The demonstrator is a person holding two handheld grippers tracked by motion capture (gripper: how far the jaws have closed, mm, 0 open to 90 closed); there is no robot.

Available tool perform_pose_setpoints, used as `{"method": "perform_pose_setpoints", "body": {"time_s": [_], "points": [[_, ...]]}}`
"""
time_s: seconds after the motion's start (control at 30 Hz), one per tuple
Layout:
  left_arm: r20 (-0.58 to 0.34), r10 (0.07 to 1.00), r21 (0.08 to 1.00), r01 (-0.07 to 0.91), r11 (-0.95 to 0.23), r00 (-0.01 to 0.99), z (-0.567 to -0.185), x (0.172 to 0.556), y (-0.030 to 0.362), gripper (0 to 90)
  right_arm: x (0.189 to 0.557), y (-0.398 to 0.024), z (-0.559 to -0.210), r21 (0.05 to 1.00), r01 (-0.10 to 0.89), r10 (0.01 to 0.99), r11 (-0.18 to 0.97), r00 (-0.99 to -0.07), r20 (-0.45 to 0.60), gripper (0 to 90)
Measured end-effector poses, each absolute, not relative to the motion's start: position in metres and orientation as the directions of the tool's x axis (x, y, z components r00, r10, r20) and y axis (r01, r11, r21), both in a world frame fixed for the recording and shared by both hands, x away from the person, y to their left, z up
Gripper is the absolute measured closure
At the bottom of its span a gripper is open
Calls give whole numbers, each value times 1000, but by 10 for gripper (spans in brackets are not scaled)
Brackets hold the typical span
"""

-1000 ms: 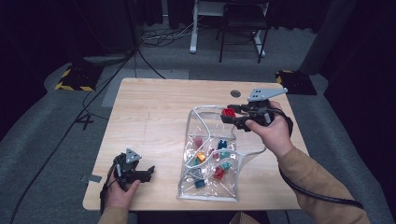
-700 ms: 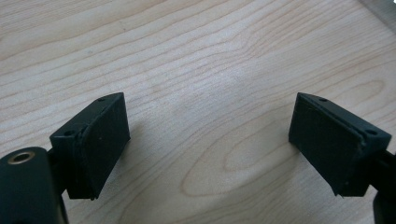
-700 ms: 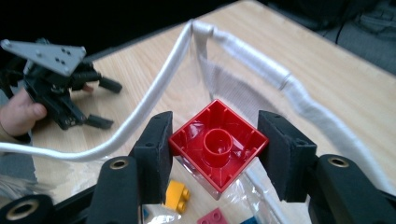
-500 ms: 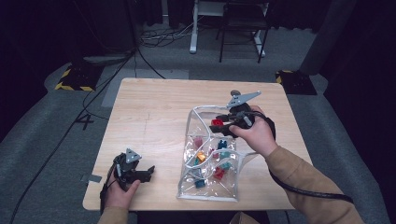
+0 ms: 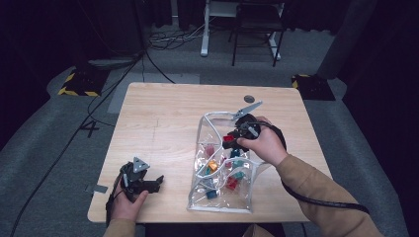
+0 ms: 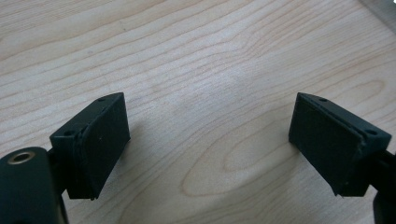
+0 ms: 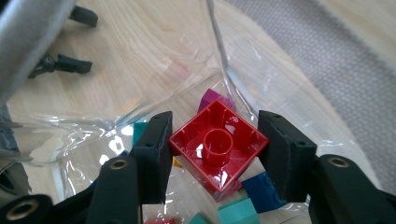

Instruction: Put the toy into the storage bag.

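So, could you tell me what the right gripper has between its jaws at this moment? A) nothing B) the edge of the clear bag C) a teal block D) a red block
D: in the right gripper view the right gripper has both pads pressed on the sides of a red block, hollow underside facing the camera, above the clear bag.

left gripper (image 5: 157,181) low by table's near left corner, held in left hand (image 5: 126,205), jaws wide apart, nothing between. right gripper (image 7: 215,151) farther along table, right hand (image 5: 262,144) on top, sleeved forearm slanting from table's near right corner, jaws clamped on block.
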State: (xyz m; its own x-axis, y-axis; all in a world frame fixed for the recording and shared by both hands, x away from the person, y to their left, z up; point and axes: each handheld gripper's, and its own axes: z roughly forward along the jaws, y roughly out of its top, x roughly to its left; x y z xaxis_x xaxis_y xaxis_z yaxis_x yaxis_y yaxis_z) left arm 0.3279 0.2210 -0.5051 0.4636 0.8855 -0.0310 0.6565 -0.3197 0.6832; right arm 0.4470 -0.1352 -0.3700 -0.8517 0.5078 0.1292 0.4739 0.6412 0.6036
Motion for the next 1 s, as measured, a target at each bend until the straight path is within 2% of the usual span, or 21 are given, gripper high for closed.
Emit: {"method": "perform_pose_setpoints", "body": {"time_s": [0.07, 0.13, 0.23, 0.67, 0.83, 1.0], "points": [[-31, 885, 683, 656, -320, 464, -505, 328, 221, 126, 447, -135, -371, 594, 475, 499, 650, -856, 139, 459], [-31, 885, 683, 657, -320, 464, -505, 328, 221, 126, 446, -135, -370, 598, 470, 495, 649, -858, 139, 392], [-31, 885, 683, 656, -320, 464, -505, 328, 221, 126, 444, -136, -366, 620, 469, 500, 629, -855, 140, 348], [-31, 885, 683, 657, -320, 464, -505, 328, 221, 126, 430, -153, -327, 753, 398, 510, 524, -855, 97, 340], [-31, 885, 683, 657, -320, 464, -505, 328, 221, 126, 422, -171, -303, 820, 347, 536, 455, -842, 59, 340], [-31, 885, 683, 657, -320, 464, -505, 328, 221, 126, 417, -187, -290, 847, 325, 557, 420, -829, 42, 340]]}}
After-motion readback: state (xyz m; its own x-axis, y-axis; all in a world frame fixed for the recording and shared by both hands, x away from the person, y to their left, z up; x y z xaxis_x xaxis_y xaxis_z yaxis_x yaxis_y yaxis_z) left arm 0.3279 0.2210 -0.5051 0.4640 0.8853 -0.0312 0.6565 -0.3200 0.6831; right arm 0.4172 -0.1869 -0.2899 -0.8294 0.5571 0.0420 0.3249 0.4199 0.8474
